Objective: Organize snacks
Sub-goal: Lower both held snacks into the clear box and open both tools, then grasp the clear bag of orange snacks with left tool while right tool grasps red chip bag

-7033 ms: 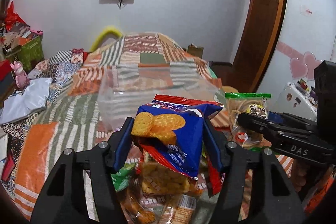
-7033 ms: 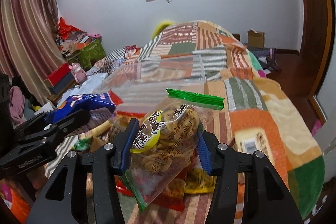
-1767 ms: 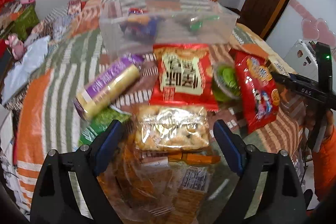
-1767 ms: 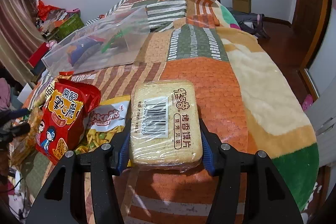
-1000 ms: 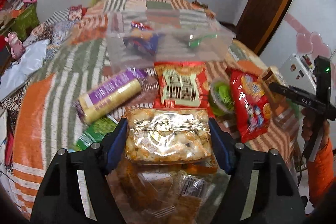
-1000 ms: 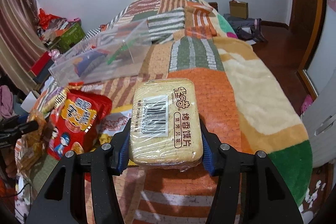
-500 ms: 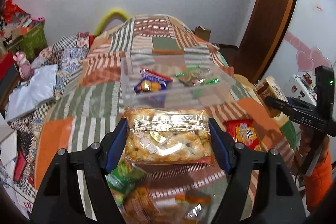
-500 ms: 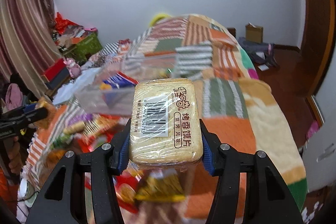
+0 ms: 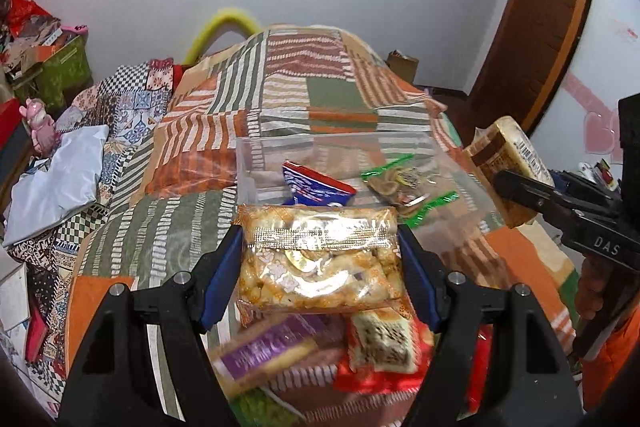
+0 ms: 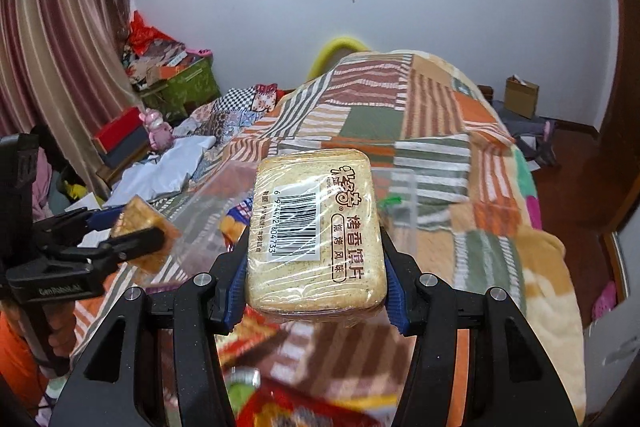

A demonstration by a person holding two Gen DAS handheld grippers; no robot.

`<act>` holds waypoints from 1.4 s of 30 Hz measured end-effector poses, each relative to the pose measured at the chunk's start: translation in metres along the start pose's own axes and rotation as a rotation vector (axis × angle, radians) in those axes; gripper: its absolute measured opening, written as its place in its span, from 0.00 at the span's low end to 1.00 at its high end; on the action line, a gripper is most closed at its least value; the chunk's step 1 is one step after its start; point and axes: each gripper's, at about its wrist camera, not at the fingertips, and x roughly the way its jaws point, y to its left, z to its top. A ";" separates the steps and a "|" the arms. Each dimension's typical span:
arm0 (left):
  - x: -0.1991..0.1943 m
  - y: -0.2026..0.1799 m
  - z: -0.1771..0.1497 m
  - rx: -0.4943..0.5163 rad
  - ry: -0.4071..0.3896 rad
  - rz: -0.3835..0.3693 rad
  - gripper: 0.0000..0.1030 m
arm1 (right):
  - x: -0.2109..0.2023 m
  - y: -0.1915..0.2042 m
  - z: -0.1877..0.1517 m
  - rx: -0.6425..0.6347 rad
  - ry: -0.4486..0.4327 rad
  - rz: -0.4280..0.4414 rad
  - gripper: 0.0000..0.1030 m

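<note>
My left gripper (image 9: 320,259) is clamping a clear bag of golden puffed snacks (image 9: 318,261), holding it above the bed's patchwork blanket (image 9: 168,227), just before the clear plastic bin (image 9: 256,163). My right gripper (image 10: 314,267) is squeezing the wrapped toast-slice pack (image 10: 316,231), raised near the bin.

Clear-wrapped golden puffed-snack packet (image 9: 320,259) held level above the bed. Wrapped toast-slice pack (image 10: 316,231), barcode up, likewise aloft. Clear plastic bin (image 9: 256,163) on the quilt contains a blue packet (image 9: 316,187) and a green-sealed bag (image 9: 404,183).

popcorn bag (image 9: 318,259) and toast pack (image 10: 316,231) lifted, nearer bin (image 9: 256,163)
</note>
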 end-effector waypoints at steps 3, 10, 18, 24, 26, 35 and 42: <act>0.020 0.008 0.007 -0.016 0.024 0.003 0.71 | 0.024 0.004 0.008 -0.018 0.036 -0.002 0.50; 0.048 0.002 0.014 0.025 0.026 0.019 0.71 | 0.070 0.004 0.012 -0.040 0.126 -0.013 0.50; 0.067 0.001 0.017 0.014 0.045 -0.013 0.71 | 0.094 0.009 0.000 -0.114 0.215 -0.035 0.50; 0.072 0.002 0.017 0.003 0.061 -0.015 0.71 | 0.095 0.004 -0.003 -0.101 0.251 -0.026 0.51; 0.071 0.002 0.018 -0.001 0.060 0.000 0.71 | 0.094 0.006 -0.002 -0.114 0.250 -0.034 0.51; 0.039 -0.006 0.017 0.019 0.018 -0.002 0.71 | 0.052 0.020 0.004 -0.181 0.160 -0.071 0.63; -0.002 -0.005 0.006 0.015 -0.016 0.007 0.76 | 0.002 0.021 -0.003 -0.139 0.081 -0.061 0.70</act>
